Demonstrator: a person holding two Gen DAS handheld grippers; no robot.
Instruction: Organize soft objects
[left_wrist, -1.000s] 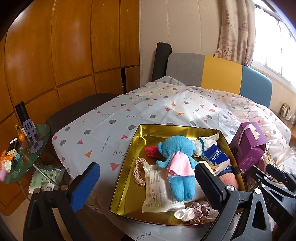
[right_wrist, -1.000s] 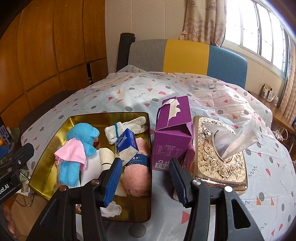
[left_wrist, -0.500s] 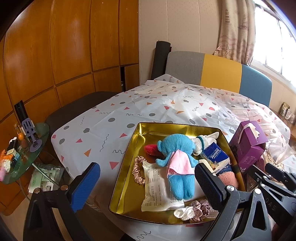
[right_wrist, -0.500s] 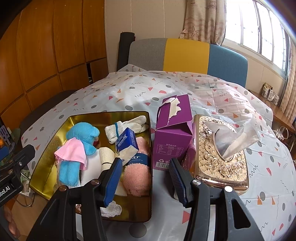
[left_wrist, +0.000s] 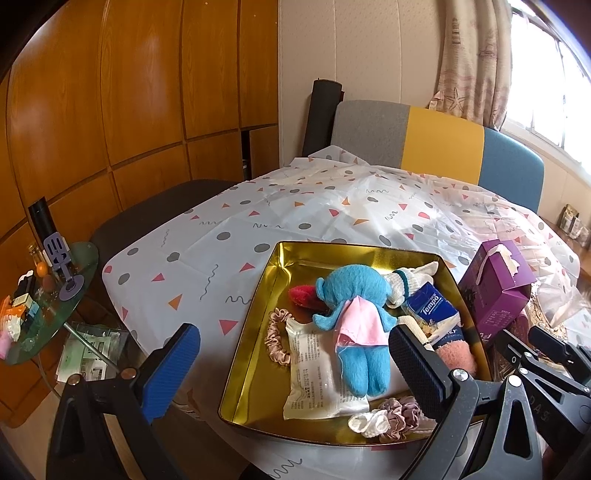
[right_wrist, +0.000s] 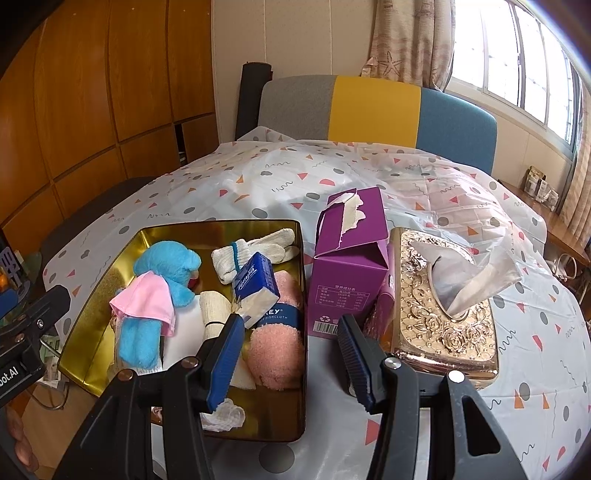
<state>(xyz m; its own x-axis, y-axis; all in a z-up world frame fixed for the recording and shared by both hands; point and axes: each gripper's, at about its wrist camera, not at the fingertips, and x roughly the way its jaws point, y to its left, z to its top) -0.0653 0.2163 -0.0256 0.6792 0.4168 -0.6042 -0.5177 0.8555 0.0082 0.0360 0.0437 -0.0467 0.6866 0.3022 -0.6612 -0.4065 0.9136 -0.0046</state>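
Most soft things already lie in the gold tray (left_wrist: 258, 354); both the left claw (left_wrist: 291, 365) and right claw (right_wrist: 291, 354) hang wide, empty, apparently finished

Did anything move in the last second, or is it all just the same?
Nothing visibly changed. Both grippers, left and right, hang open and empty in front of the gold tray. The blue plush toy and the purple box lie where they were.
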